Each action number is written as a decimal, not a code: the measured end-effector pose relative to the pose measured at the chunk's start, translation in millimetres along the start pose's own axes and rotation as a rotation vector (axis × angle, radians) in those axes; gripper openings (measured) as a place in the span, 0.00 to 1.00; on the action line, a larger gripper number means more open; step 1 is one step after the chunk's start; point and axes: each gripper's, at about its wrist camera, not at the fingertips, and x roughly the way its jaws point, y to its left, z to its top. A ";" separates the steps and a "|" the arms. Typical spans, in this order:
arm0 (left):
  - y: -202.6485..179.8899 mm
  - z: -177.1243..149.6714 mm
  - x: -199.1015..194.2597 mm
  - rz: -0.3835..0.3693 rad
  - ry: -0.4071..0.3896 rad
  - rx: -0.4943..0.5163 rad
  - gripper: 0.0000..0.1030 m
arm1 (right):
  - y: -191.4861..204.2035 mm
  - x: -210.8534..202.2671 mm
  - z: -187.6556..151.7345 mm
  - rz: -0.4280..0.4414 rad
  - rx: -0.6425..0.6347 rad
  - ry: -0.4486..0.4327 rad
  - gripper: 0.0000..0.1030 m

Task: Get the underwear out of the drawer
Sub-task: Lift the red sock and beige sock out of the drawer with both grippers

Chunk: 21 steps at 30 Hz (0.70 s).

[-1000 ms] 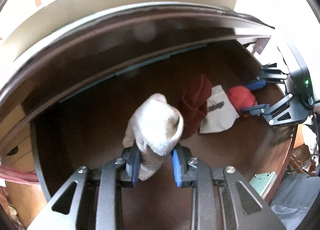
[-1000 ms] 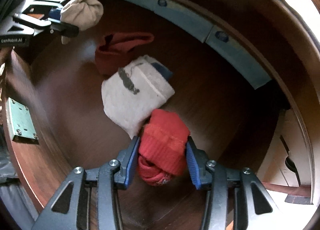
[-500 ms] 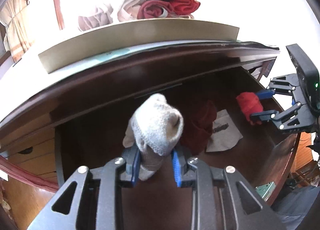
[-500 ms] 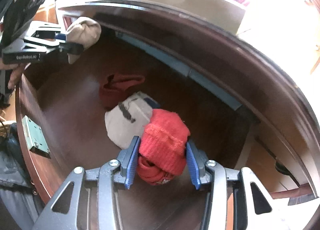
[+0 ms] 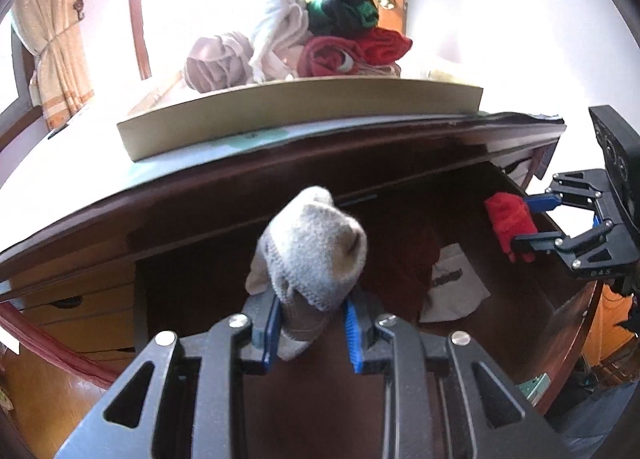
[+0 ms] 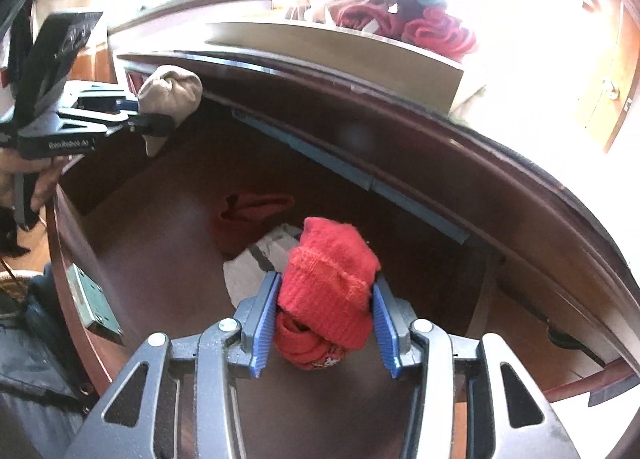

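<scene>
Sunlit and overexposed, the room behind the dresser top (image 5: pixel 80 187) is hard to read, but a tray (image 5: pixel 304 115) heaped with rolled clothes sits at its far edge. We hold a grey bundle (image 5: pixel 316 251) clamped in the left gripper (image 5: pixel 312 333) and a red bundle (image 6: pixel 328 283) clamped in the right gripper (image 6: pixel 324 323), both above the open drawer (image 5: pixel 568 323). We should keep both grips firm, clear the dresser's edge, then carry toward the tray. A dark red piece (image 6: pixel 248 215) and a white folded piece (image 5: pixel 452 291) remain on the drawer floor.
</scene>
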 end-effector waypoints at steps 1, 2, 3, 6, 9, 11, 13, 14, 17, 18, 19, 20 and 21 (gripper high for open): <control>0.5 -0.4 -1.6 0.005 -0.009 -0.001 0.25 | -2.8 -6.2 -3.0 0.002 0.008 -0.014 0.45; 1.6 -0.7 -3.8 0.010 -0.018 -0.004 0.25 | -3.1 -9.2 -4.0 0.002 0.015 -0.028 0.45; 1.9 -1.1 -4.7 0.011 -0.024 -0.006 0.25 | -3.5 -12.7 -5.0 0.000 0.021 -0.043 0.45; 3.0 -2.3 -5.8 0.010 -0.039 -0.015 0.25 | -4.8 -18.8 -8.0 -0.008 0.033 -0.075 0.45; 5.2 -2.8 -7.1 0.011 -0.050 -0.029 0.25 | -8.8 -25.8 -11.2 -0.009 0.053 -0.106 0.45; 6.1 -3.4 -9.3 0.016 -0.066 -0.036 0.25 | -11.0 -31.4 -16.1 -0.012 0.067 -0.135 0.45; 6.7 -3.9 -11.5 0.027 -0.081 -0.040 0.25 | -10.2 -33.7 -21.4 -0.014 0.079 -0.165 0.45; 6.6 -4.2 -12.5 0.032 -0.087 -0.039 0.25 | -11.8 -32.1 -21.5 -0.013 0.085 -0.177 0.45; 7.0 -4.2 -14.1 0.044 -0.102 -0.042 0.25 | -14.2 -35.1 -22.7 -0.011 0.103 -0.211 0.45; 7.2 -4.1 -14.3 0.046 -0.104 -0.043 0.25 | -14.4 -36.2 -23.1 -0.010 0.107 -0.220 0.45; 7.3 -4.0 -14.6 0.048 -0.107 -0.045 0.25 | -14.1 -36.4 -22.4 -0.010 0.110 -0.225 0.45; 7.5 -4.0 -15.2 0.053 -0.110 -0.047 0.25 | -14.4 -37.4 -23.2 -0.011 0.113 -0.229 0.45; 7.6 -4.2 -15.8 0.056 -0.114 -0.049 0.25 | -14.7 -38.9 -24.1 -0.013 0.115 -0.234 0.45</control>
